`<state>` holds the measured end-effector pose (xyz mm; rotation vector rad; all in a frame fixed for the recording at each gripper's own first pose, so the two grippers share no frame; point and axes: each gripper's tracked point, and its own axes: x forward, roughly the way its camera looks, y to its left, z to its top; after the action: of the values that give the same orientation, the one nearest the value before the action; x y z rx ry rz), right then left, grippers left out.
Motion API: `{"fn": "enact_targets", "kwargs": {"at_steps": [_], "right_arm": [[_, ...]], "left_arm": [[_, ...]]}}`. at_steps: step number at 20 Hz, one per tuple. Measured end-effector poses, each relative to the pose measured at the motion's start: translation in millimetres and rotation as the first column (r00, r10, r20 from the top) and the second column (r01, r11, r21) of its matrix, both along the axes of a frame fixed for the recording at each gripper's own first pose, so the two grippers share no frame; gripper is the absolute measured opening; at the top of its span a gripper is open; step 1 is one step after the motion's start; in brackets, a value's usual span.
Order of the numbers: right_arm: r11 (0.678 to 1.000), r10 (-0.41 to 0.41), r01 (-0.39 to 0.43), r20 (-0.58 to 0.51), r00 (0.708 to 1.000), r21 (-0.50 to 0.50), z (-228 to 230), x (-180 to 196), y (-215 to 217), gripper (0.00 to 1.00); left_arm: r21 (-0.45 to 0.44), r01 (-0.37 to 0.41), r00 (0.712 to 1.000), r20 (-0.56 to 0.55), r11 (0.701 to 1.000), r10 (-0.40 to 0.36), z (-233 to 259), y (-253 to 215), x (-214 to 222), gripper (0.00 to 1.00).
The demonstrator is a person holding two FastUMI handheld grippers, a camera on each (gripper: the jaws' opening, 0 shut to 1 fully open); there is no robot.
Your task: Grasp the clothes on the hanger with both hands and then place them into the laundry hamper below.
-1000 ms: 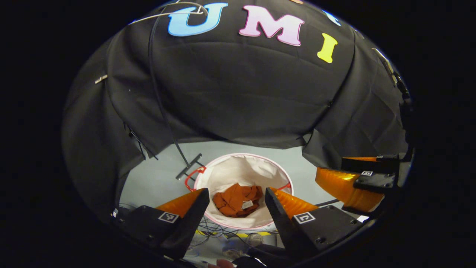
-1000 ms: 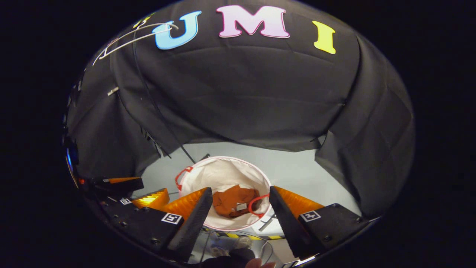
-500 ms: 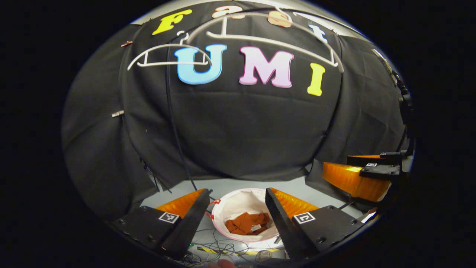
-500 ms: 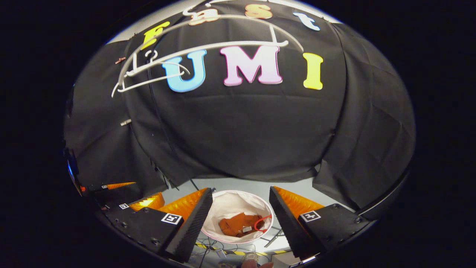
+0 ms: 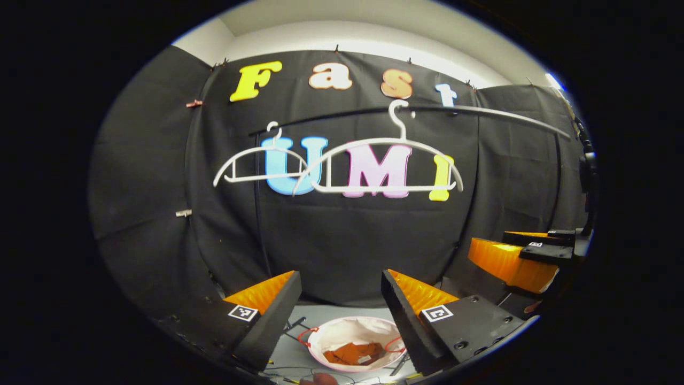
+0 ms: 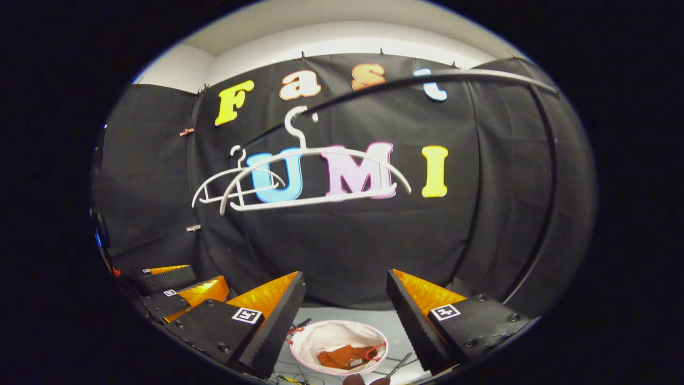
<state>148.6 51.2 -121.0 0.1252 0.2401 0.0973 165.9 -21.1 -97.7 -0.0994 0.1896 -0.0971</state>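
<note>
Fingers of my left gripper [image 5: 341,299] stand wide apart with nothing between them; my right gripper [image 6: 346,302] is spread just as wide and empty. In the left gripper view my right gripper sits at 4 o'clock. Below, at 6 o'clock, the white laundry hamper [image 5: 336,330] holds the rust-orange clothes [image 5: 352,353] [image 6: 340,356]. Farther off, toward 12 o'clock, two bare white hangers [image 5: 385,166] [image 6: 315,174] hang from a dark rail [image 5: 481,113].
</note>
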Motion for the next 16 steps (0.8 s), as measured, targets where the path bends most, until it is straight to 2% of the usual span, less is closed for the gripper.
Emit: {"fn": "enact_targets", "kwargs": {"at_steps": [3,4,5,6,8,9,10,11,12,14,16], "right_arm": [[1.0,-0.013,0.01,0.092,0.996,0.026,45,-11,-1,0.98],[1.0,-0.008,0.004,0.121,0.993,0.029,58,-13,1,0.98],[1.0,-0.006,0.002,0.146,0.989,0.025,68,-16,0,0.93],[1.0,0.0,-0.004,0.159,0.987,0.023,75,-18,-1,1.0],[1.0,0.001,-0.005,0.179,0.984,0.022,85,-26,-7,1.0],[1.0,0.001,-0.005,0.191,0.982,0.019,91,-28,-9,1.0],[1.0,-0.003,0.0,0.2,0.98,0.013,95,-29,-10,1.0],[1.0,0.002,-0.004,0.21,0.978,0.005,100,-31,-8,0.92],[1.0,0.012,-0.012,0.22,0.975,0.0,105,-31,-6,1.0],[1.0,0.017,-0.015,0.243,0.97,-0.009,112,-32,-5,0.95],[1.0,0.018,-0.019,0.252,0.968,-0.002,115,-32,-2,0.98]], "left_arm": [[-0.028,-0.016,0.997,0.071,0.999,0.018,31,8,-18,0.92],[-0.035,-0.025,0.995,0.098,0.999,0.028,45,11,-23,0.95],[-0.039,-0.033,0.992,0.117,0.999,0.037,54,14,-27,0.92],[-0.038,-0.045,0.99,0.13,0.998,0.049,63,18,-31,0.92],[-0.032,-0.068,0.982,0.175,0.997,0.072,86,22,-38,0.92],[-0.023,-0.08,0.976,0.2,0.997,0.083,97,26,-44,0.95],[-0.009,-0.09,0.971,0.22,0.996,0.09,105,28,-47,0.92],[0.003,-0.1,0.968,0.231,0.995,0.096,108,30,-47,0.92],[0.006,-0.102,0.966,0.24,0.995,0.098,112,31,-50,0.92],[-0.003,-0.1,0.961,0.257,0.995,0.098,120,28,-56,0.95],[-0.004,-0.102,0.96,0.263,0.995,0.1,122,28,-57,0.95]]}}
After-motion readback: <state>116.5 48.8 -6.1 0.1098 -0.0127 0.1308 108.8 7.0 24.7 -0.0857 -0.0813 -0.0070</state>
